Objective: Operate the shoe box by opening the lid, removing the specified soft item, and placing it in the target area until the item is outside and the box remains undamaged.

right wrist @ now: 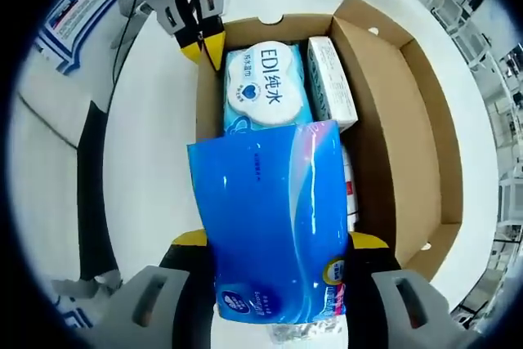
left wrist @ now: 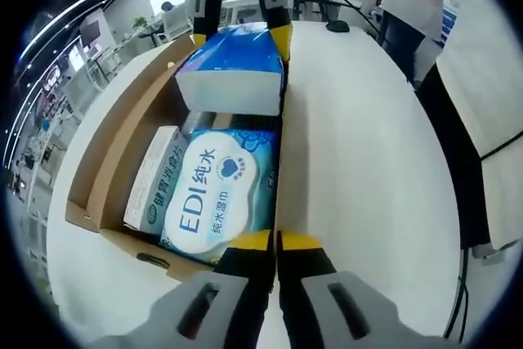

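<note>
White tabletop point(left wrist: 368, 169) carried an open cardboard shoe box point(right wrist: 409, 120), with office furniture and standing people in the background at 12 to 1 o'clock of the left gripper view. Inside the box lay a pack of wet wipes point(left wrist: 214, 194) with a white label, and just beside it a slim white carton point(left wrist: 154, 177). In the right gripper view the right gripper point(right wrist: 278, 243) had its jaws spread to the width of a blue tissue pack point(right wrist: 274, 226) and clamped on its two sides; the pack was held above the box interior, its far edge overlapping the wipes at 12 o'clock. In the left gripper view the same tissue pack appeared at 12 o'clock, gripped between the yellow-tipped jaws of the opposite tool. The left gripper point(left wrist: 276, 243) had its jaws nearly together on the box's near wall edge at 6 o'clock; whether the cardboard was actually pinched could not be told.
</note>
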Available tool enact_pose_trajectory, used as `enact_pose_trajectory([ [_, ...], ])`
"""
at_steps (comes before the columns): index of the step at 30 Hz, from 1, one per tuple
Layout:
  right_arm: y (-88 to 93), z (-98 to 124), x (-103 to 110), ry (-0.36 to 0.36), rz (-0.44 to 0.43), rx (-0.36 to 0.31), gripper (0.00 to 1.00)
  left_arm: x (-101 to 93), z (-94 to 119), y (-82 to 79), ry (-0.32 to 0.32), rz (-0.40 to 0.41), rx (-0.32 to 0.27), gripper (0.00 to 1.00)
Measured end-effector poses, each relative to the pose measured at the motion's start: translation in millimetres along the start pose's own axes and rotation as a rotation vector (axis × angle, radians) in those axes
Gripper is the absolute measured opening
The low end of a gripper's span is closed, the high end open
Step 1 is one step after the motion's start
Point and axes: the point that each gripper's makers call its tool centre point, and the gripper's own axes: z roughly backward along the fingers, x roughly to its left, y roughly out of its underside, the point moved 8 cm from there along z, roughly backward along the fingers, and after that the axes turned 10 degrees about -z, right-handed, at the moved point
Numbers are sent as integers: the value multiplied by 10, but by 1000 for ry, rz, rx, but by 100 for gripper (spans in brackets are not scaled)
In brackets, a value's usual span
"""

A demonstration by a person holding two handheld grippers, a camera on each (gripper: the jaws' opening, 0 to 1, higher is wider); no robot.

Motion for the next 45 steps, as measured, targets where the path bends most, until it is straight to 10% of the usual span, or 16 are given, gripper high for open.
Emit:
enact_pose_trajectory([
  [45,277,539,-106,-31,-17,15,61,-3,-8,-10,-3,4,25,1],
])
